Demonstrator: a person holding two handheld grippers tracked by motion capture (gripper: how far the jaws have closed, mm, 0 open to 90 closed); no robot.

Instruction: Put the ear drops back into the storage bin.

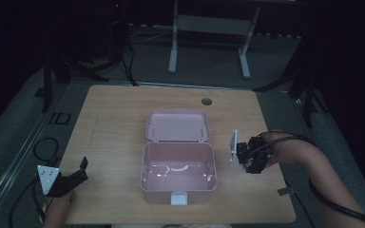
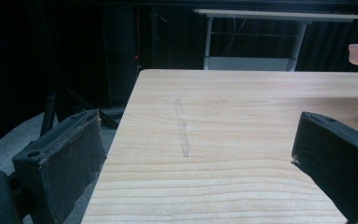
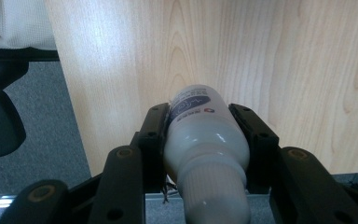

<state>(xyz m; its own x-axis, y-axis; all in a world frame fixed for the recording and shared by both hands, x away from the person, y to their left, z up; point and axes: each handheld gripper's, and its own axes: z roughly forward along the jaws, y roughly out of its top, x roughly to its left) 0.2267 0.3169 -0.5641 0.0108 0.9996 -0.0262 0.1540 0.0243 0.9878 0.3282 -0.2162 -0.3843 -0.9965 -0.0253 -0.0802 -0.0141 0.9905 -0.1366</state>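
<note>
Left gripper (image 1: 71, 180) parked at the near-left corner of the table (image 1: 114, 123), jaws spread wide with bare wood between them, gripping nothing; well apart from everything else. Middle of the table: pink box (image 1: 178, 173) wide open, lid (image 1: 177, 126) flipped back on the far side, white latch (image 1: 178, 198) on the near wall; looks empty inside, though too dim to swear by. Right of the box, right gripper (image 1: 253, 156) clamped tight on a small white bottle (image 3: 205, 140), label end pointing away from the camera, over the table's edge. Probably headed for the box; main worries: smooth round bottle slipping or twisting out of the pads if swung fast; clipping the box's right wall on the way in and shoving the whole thing sideways.
</note>
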